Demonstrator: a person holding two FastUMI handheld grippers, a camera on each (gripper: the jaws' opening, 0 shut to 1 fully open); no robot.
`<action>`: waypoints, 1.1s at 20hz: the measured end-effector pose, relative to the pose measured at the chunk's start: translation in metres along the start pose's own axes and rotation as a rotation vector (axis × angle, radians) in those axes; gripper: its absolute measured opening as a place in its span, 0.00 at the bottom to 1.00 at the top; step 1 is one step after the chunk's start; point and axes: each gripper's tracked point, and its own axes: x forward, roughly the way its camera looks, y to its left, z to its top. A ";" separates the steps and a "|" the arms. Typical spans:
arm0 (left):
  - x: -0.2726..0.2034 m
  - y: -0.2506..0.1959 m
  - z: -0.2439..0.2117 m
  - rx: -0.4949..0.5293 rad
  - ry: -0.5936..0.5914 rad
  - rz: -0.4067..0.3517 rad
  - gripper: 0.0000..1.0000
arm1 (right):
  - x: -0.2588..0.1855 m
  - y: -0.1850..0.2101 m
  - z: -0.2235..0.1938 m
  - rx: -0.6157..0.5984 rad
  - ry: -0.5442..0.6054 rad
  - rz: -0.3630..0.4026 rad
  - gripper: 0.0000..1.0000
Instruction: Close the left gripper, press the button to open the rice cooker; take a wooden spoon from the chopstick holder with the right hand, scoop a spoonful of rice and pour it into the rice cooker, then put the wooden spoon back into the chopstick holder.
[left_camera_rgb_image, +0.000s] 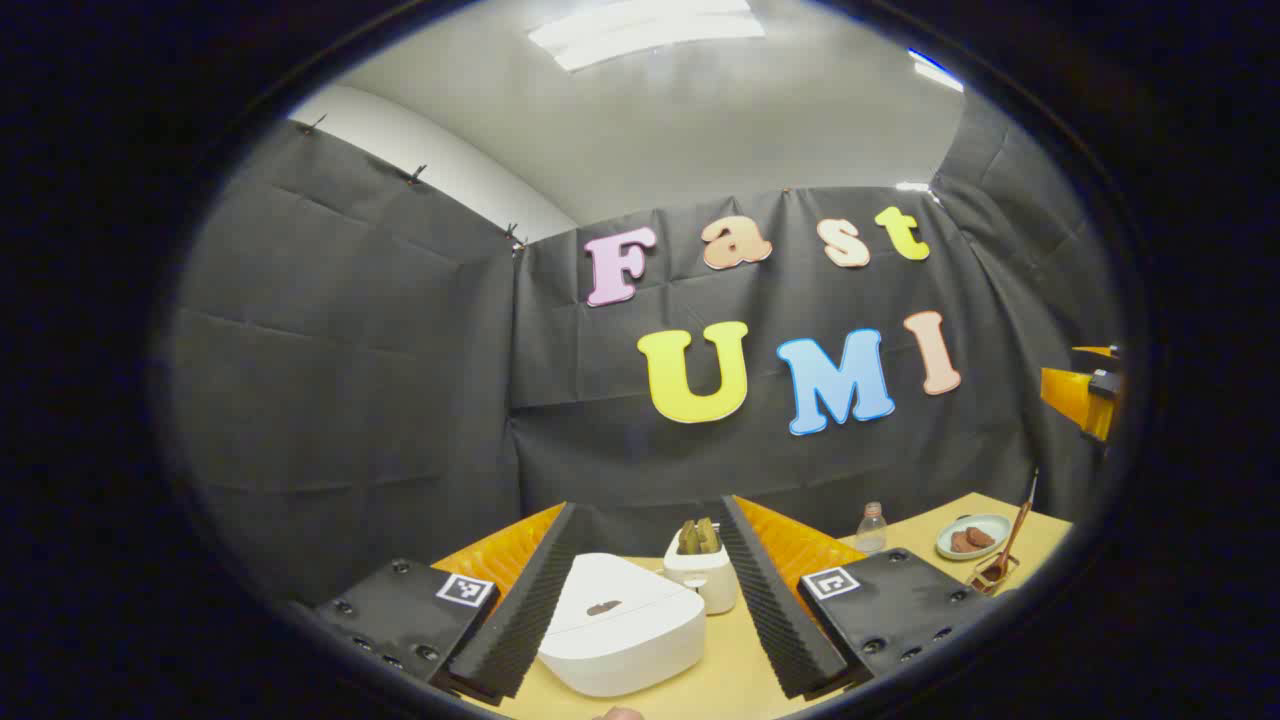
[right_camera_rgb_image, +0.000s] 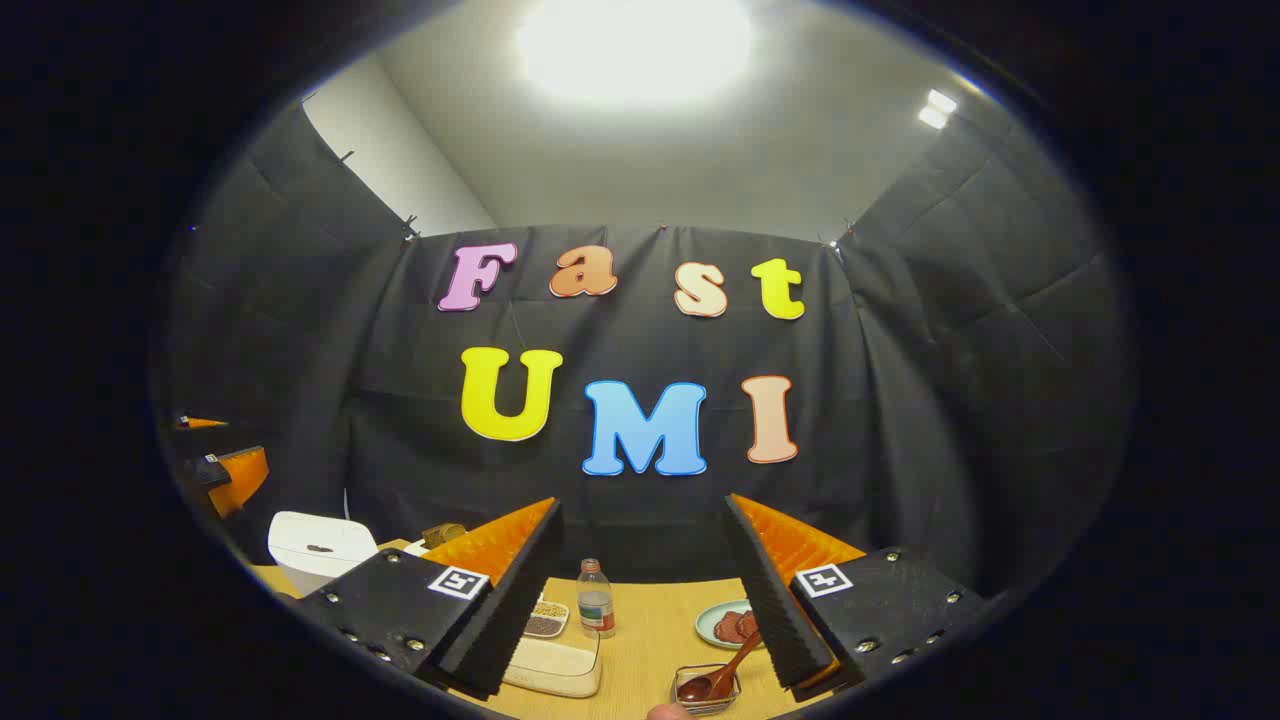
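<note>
In the left gripper view, the left gripper (left_camera_rgb_image: 650, 590) has its jaws spread wide with nothing held between them; framed in the gap sits the white rice cooker (left_camera_rgb_image: 620, 625), lid shut, on the pale wooden bench (left_camera_rgb_image: 735, 680). Just behind the cooker stands a small white toaster (left_camera_rgb_image: 703, 575) with brown slices poking out of its top. Farther right on the bench are a small clear bottle (left_camera_rgb_image: 872, 527), a plate of brown food (left_camera_rgb_image: 972, 537), and the wooden spoon (left_camera_rgb_image: 1008, 545) leaning upright in the chopstick holder (left_camera_rgb_image: 992, 573). In the right gripper view, the right gripper (right_camera_rgb_image: 645, 600) also has its jaws wide apart and empty. Between them, low down, the spoon rests bowl-down in the clear holder, close to the right-hand finger. A clear lidded box of white rice (right_camera_rgb_image: 555, 665) lies near the left-hand finger, with a small dish of mixed grains (right_camera_rgb_image: 546, 620) behind it.
</note>
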 end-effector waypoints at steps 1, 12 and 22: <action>0.001 -0.003 0.000 -0.006 0.004 -0.002 0.91 | -0.001 0.000 -0.002 0.008 0.008 0.001 0.96; 0.012 -0.004 0.001 -0.024 0.008 0.008 0.96 | -0.004 -0.015 -0.001 -0.001 0.011 -0.017 0.96; 0.012 -0.002 0.006 -0.016 -0.009 0.023 0.96 | -0.011 -0.019 -0.009 -0.012 0.030 -0.017 0.96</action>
